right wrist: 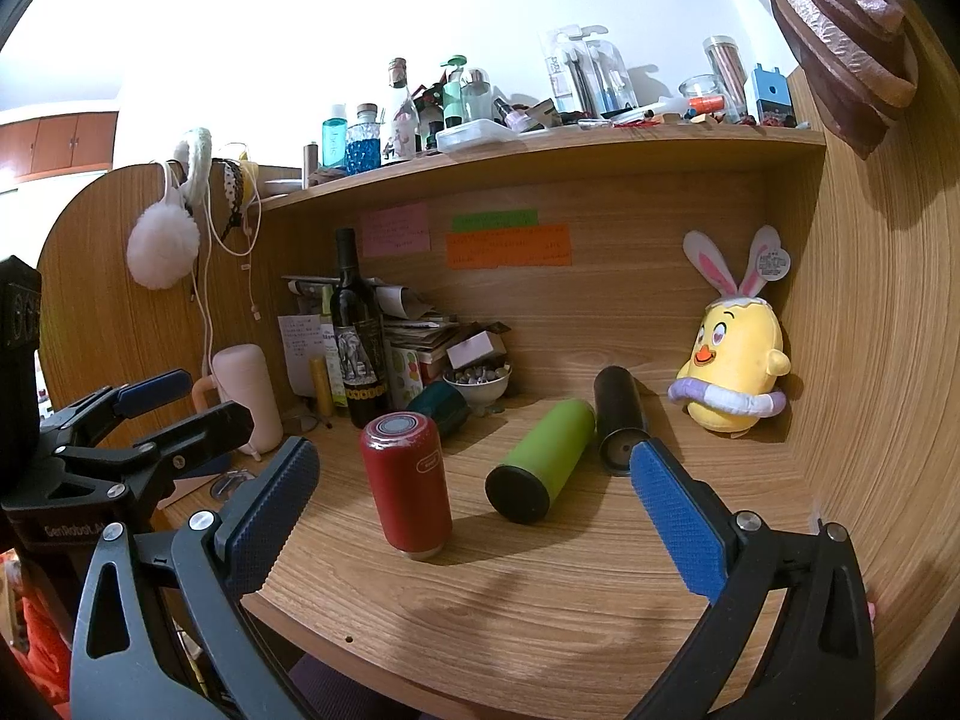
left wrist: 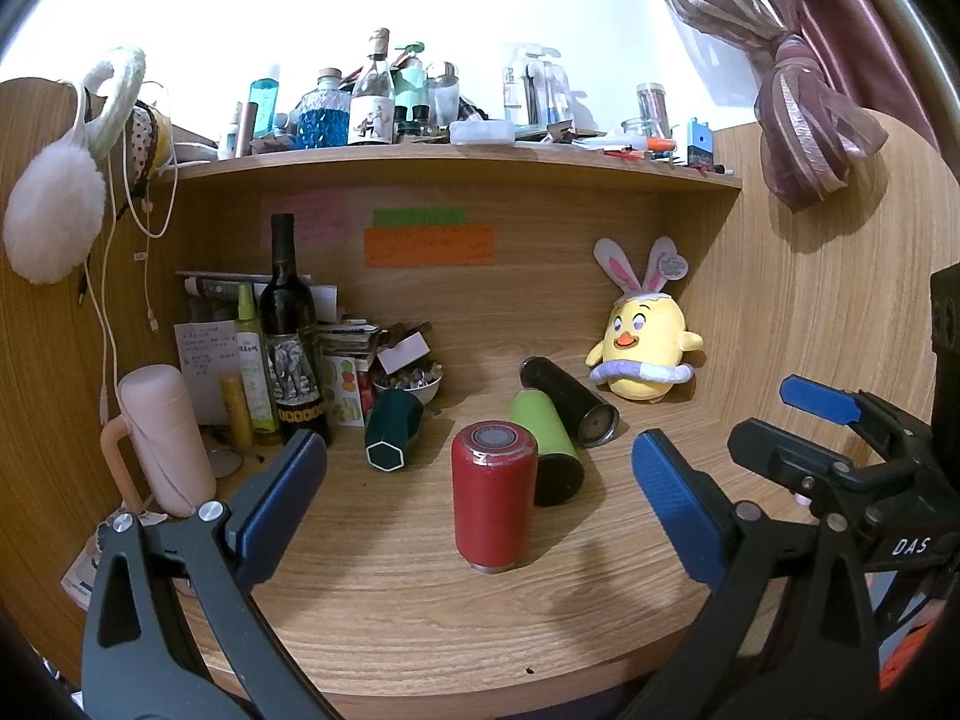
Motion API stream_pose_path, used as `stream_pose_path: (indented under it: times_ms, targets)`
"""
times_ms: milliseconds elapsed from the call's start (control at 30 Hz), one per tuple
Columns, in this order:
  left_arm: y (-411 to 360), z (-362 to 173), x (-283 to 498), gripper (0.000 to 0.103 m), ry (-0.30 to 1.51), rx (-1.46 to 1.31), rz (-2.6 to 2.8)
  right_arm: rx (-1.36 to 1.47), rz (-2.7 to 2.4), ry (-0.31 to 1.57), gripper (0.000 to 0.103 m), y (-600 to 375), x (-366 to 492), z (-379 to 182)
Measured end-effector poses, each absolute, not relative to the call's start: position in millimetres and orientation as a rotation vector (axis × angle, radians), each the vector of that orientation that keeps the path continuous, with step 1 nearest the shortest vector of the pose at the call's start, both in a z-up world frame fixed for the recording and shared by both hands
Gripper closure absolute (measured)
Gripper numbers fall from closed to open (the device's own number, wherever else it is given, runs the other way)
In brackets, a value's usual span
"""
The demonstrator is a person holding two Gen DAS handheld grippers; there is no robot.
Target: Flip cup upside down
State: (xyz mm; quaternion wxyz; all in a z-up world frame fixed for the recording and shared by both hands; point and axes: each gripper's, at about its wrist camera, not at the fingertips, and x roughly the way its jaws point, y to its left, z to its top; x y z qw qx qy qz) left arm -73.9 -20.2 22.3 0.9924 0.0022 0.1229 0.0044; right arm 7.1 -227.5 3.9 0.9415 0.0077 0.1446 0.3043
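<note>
A red cylindrical cup (left wrist: 493, 495) stands on end on the wooden desk (left wrist: 420, 618), its metal-rimmed end down and a grey disc on top; it also shows in the right wrist view (right wrist: 407, 486). My left gripper (left wrist: 480, 510) is open, its blue pads either side of the cup but nearer the camera, not touching. My right gripper (right wrist: 474, 516) is open and empty, to the right of the red cup. A green cup (left wrist: 549, 456) lies on its side behind it.
A black flask (left wrist: 570, 402) and a dark teal cup (left wrist: 393, 429) lie on the desk. A wine bottle (left wrist: 291, 336), a pink jug (left wrist: 165, 438), papers and a bowl crowd the back left. A yellow plush chick (left wrist: 645, 348) sits at the back right. A cluttered shelf (left wrist: 456, 159) hangs above.
</note>
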Motion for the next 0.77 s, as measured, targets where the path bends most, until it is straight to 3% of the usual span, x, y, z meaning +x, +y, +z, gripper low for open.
stream_pose_path:
  times_ms: [767]
  targets:
    - [-16.4, 22.5, -72.8, 0.000, 0.261, -0.016, -0.033, 0.017, 0.624, 0.287, 0.000, -229.2, 8.5, 7.6]
